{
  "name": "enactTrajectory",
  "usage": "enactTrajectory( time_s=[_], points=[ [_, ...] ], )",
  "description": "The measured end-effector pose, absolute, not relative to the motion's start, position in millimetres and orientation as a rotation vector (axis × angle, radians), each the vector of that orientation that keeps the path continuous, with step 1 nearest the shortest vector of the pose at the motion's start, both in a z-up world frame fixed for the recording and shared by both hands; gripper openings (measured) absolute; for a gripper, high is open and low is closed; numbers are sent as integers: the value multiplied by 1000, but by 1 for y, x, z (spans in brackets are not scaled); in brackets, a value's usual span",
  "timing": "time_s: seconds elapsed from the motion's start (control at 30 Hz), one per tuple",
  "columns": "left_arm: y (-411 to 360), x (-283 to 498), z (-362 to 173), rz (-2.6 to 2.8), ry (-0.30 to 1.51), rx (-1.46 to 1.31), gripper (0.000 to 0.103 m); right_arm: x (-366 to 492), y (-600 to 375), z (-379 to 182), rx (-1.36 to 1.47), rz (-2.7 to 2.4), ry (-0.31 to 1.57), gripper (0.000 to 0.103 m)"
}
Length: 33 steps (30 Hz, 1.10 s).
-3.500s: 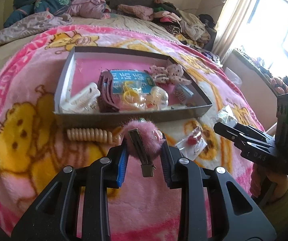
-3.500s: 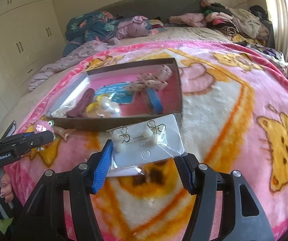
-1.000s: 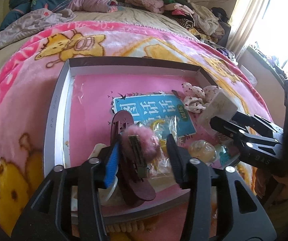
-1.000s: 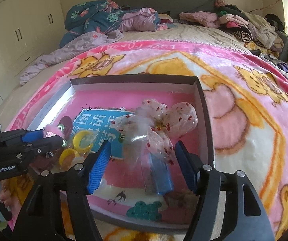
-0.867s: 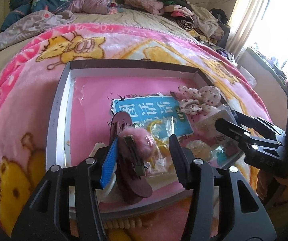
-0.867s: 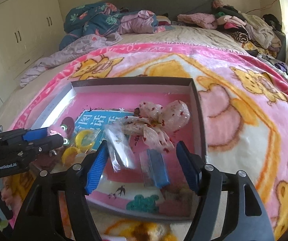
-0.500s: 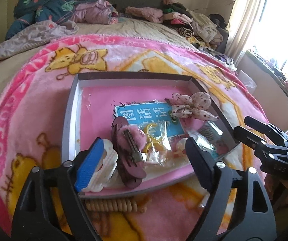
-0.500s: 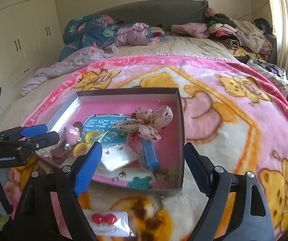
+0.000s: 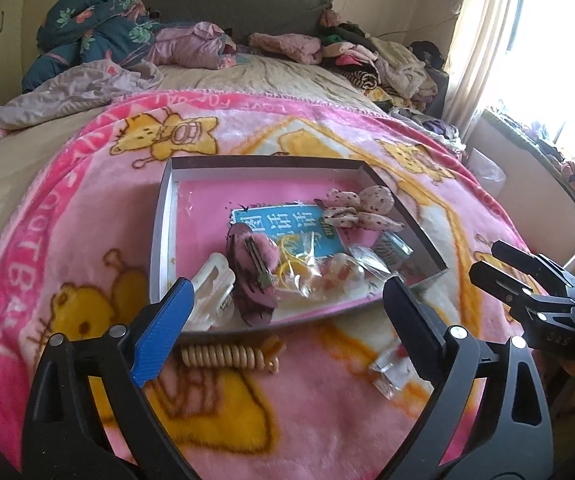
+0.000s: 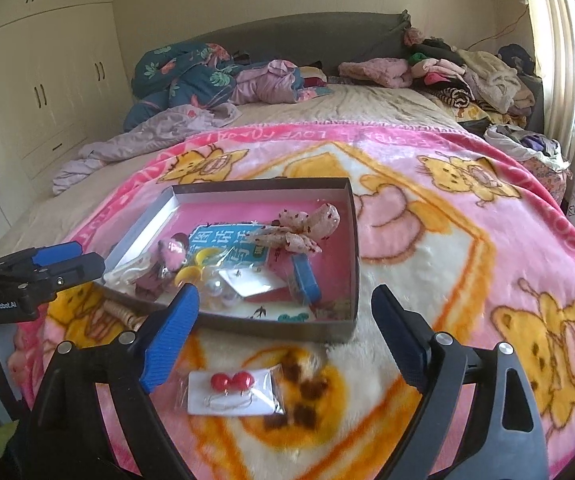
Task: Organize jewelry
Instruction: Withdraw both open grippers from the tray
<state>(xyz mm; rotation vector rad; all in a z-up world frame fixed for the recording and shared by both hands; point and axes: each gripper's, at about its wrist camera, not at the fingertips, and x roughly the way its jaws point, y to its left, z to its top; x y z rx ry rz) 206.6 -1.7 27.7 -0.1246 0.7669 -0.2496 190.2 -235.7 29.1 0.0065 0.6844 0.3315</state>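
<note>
Left gripper (image 9: pixel 287 300): spread wide, empty, level, facing the tray's (image 9: pixel 159 236) near rim.
Right gripper (image 10: pixel 285 312): spread wide, empty.
Earring card (image 10: pixel 233 394): on blanket (image 10: pixel 427 240), 6 o'clock of tray.

One tray (image 10: pixel 351 240), two grippers

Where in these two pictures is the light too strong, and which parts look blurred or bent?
Left wrist view: the window is washed out white; the bed bulges from the fisheye lens. Right wrist view: light is even; the blanket near the red earrings is slightly smeared, and the wardrobe curves at the edge.
</note>
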Motion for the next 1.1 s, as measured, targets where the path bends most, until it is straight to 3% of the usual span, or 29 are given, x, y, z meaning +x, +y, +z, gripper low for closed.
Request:
enactTrajectory(
  time_s=[0.5,1.1],
  points=[
    [3,162,20,-255,765,-132,87,145,-231,29,-4,338,685,86],
    [23,137,-26,-199,859,-134,87,121,-222,-20,20,366,799,86]
  ],
)
